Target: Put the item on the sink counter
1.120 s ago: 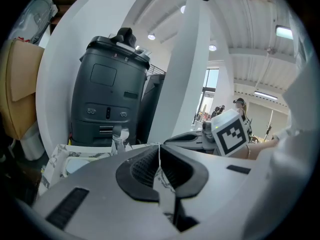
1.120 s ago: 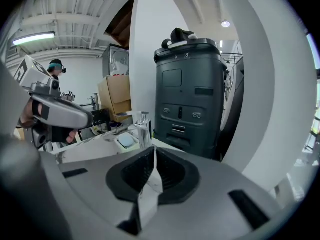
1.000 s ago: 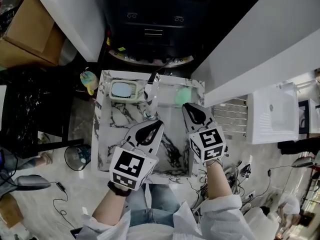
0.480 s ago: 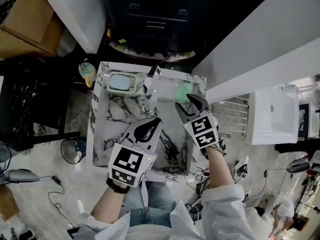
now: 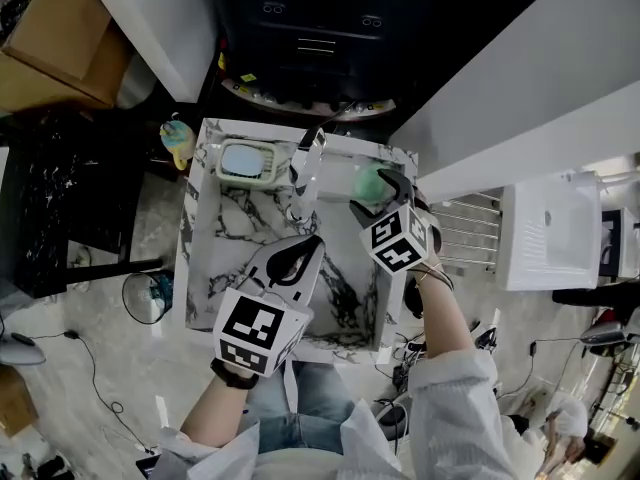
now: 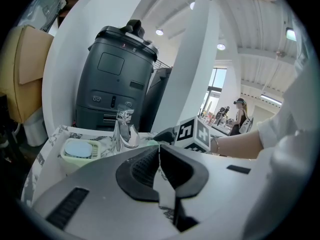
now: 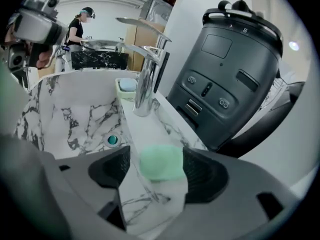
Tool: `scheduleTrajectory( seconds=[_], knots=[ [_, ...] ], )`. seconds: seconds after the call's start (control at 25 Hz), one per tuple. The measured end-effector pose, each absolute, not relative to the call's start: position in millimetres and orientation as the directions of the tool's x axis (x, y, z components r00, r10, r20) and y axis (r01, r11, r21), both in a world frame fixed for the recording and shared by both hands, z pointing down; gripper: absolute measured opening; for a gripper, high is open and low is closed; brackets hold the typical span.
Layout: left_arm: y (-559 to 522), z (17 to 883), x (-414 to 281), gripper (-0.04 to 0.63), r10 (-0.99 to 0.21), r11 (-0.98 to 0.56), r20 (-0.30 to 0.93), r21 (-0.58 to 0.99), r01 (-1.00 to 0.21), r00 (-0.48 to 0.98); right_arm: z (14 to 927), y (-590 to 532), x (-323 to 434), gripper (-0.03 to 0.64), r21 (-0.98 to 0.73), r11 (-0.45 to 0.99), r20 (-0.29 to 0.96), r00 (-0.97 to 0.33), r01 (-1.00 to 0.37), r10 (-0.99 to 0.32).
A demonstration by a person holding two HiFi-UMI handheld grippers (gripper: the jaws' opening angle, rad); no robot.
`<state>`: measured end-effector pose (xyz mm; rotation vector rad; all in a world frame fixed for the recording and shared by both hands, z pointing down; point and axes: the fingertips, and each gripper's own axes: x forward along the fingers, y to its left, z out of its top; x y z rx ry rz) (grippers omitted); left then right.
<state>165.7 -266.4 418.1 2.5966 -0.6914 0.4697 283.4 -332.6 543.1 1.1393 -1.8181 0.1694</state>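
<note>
A cardboard box (image 5: 55,53) shows at the upper left of the head view, well apart from the sink. The marble desk (image 5: 192,268) frames a sunken marble basin (image 5: 235,253) with a teal-centred drain (image 7: 112,140) in its floor. At the desk's back left corner sits a pale green soap dish (image 5: 247,162) holding a blue bar. Just beside it, to the right, a chrome faucet (image 5: 305,173) rises from the back rim with its spout over the basin.

The left tool (image 5: 303,252) hangs over the front half of the basin and points toward the faucet. Its jaws are pressed together with nothing between them.

Behind the desk stands a black appliance (image 5: 315,28) with buttons on its front.

To the right of the faucet, the item, a pale green rounded bar (image 5: 368,180), lies flat on the back right corner of the desk. The right tool (image 5: 380,198) tilts down over it. Its jaws stand spread and have just been opening, with the bar lying between them. In the right gripper view there is a clear gap at the left pad. The bar sits close to the right pad, and whether it touches that pad cannot be told. Neither pad squeezes the bar.

Farther right, a slatted metal rack (image 5: 458,233) stands just beside the desk.
</note>
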Motion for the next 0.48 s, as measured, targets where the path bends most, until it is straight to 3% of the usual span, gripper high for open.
scheduleTrajectory(
  seconds=[0.48],
  knots=[
    [-269, 420, 164, 0.023, -0.396, -0.79, 0.414, 0.302, -0.534, 0.82, 569, -344, 299, 0.35, 0.383, 0.642, 0.851, -0.017, -0.664, -0.525]
  ],
)
